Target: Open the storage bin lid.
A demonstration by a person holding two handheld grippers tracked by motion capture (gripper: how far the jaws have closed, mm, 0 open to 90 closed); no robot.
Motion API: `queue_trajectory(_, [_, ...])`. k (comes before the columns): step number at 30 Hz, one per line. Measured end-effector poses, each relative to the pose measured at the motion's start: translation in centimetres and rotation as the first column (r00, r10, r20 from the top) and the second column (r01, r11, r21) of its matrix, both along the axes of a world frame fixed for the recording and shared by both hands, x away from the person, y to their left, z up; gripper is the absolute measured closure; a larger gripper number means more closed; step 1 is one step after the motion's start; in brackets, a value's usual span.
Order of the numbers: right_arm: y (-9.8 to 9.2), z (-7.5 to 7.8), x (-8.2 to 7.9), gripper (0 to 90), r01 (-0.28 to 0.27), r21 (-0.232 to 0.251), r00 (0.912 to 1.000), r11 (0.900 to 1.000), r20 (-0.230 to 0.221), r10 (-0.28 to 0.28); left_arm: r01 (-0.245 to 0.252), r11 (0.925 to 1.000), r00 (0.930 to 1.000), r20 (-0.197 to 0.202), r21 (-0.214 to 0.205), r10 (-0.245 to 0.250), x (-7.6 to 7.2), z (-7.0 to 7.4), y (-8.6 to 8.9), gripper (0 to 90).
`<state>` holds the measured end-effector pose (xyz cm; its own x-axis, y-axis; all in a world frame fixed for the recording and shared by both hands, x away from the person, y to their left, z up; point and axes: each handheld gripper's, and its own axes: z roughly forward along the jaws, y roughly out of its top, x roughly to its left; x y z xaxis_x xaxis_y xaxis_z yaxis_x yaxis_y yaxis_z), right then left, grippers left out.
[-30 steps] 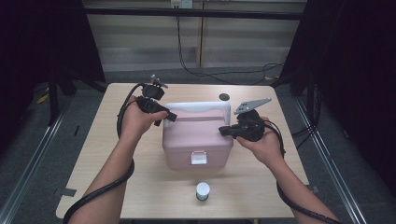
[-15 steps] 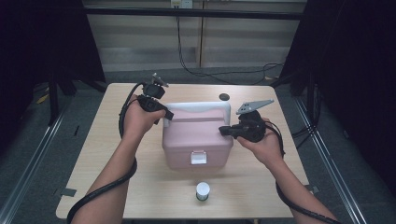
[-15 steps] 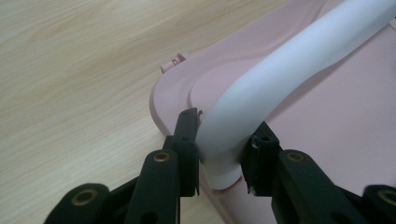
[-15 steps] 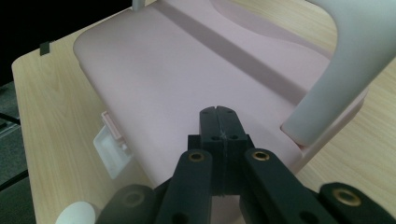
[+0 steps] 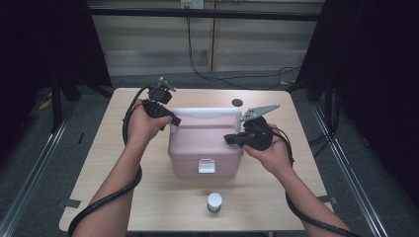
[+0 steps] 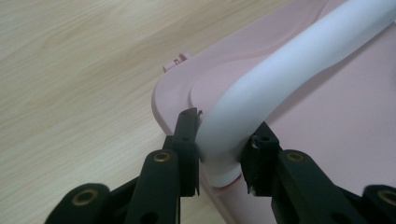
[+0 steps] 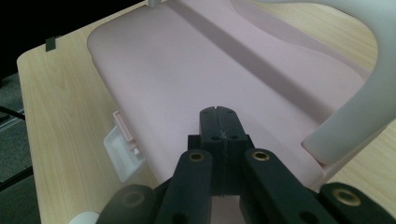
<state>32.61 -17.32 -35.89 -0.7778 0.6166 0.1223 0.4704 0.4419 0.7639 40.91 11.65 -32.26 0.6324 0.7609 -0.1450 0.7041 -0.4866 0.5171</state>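
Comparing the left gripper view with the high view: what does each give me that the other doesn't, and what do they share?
Left gripper view alone: the left hand-held gripper with its pads pressing both sides of the white handle near its end.

High view alone: the right hand-held gripper shut over the lid, the white front latch, a small white container and a dark disc.

Both: the pink box on the wooden table.

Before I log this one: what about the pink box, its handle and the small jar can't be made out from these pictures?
- Pink box: contents hidden by its shut lid, all views.
- White handle: far end cut off by the left gripper view's edge.
- Latch: too small in the high view to tell if fastened.
- Small white jar: label too small, high view.
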Motion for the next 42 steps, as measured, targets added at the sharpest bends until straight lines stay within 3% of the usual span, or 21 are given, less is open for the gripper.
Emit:
queue_trajectory(9, [-1.5,0.6,-0.4,90.0,-0.001,-0.029,0.9998,0.9996,0.018,0.002,-0.003,1.0,1.0,0.001,-0.007,0.003,0.1,0.5,0.3,70.6])
queue_trajectory(15, [-3.5,0.9,-0.5,90.0,0.036,-0.032,0.9989,0.9989,0.031,-0.035,-0.003,0.9999,0.9999,0.011,-0.014,0.003,0.3,1.0,0.6,70.6])
queue_trajectory(21, [-4.7,0.3,-0.6,90.0,0.05,-0.056,0.9987,0.9972,0.012,-0.05,0.0,0.9999,0.9999,0.015,-0.014,0.0,0.5,1.8,0.6,70.7])
queue_trajectory(33, [-4.6,-1.1,-0.1,90.0,0.038,-0.05,0.9991,0.998,-0.018,-0.039,0.009,0.9995,0.9997,0.023,-0.031,-0.008,1.0,2.4,0.9,70.7])
queue_trajectory(35, [-4.3,-1.2,-0.1,90.0,0.037,-0.063,0.9991,0.9974,-0.02,-0.038,0.009,0.9993,0.9997,0.024,-0.036,-0.008,1.0,2.6,0.9,70.7])
queue_trajectory(42, [-3.0,-1.5,0.4,90.0,0.006,-0.04,0.9995,0.9992,-0.032,-0.007,0.011,0.9983,0.9995,0.03,-0.057,-0.009,1.0,2.9,1.1,70.7])
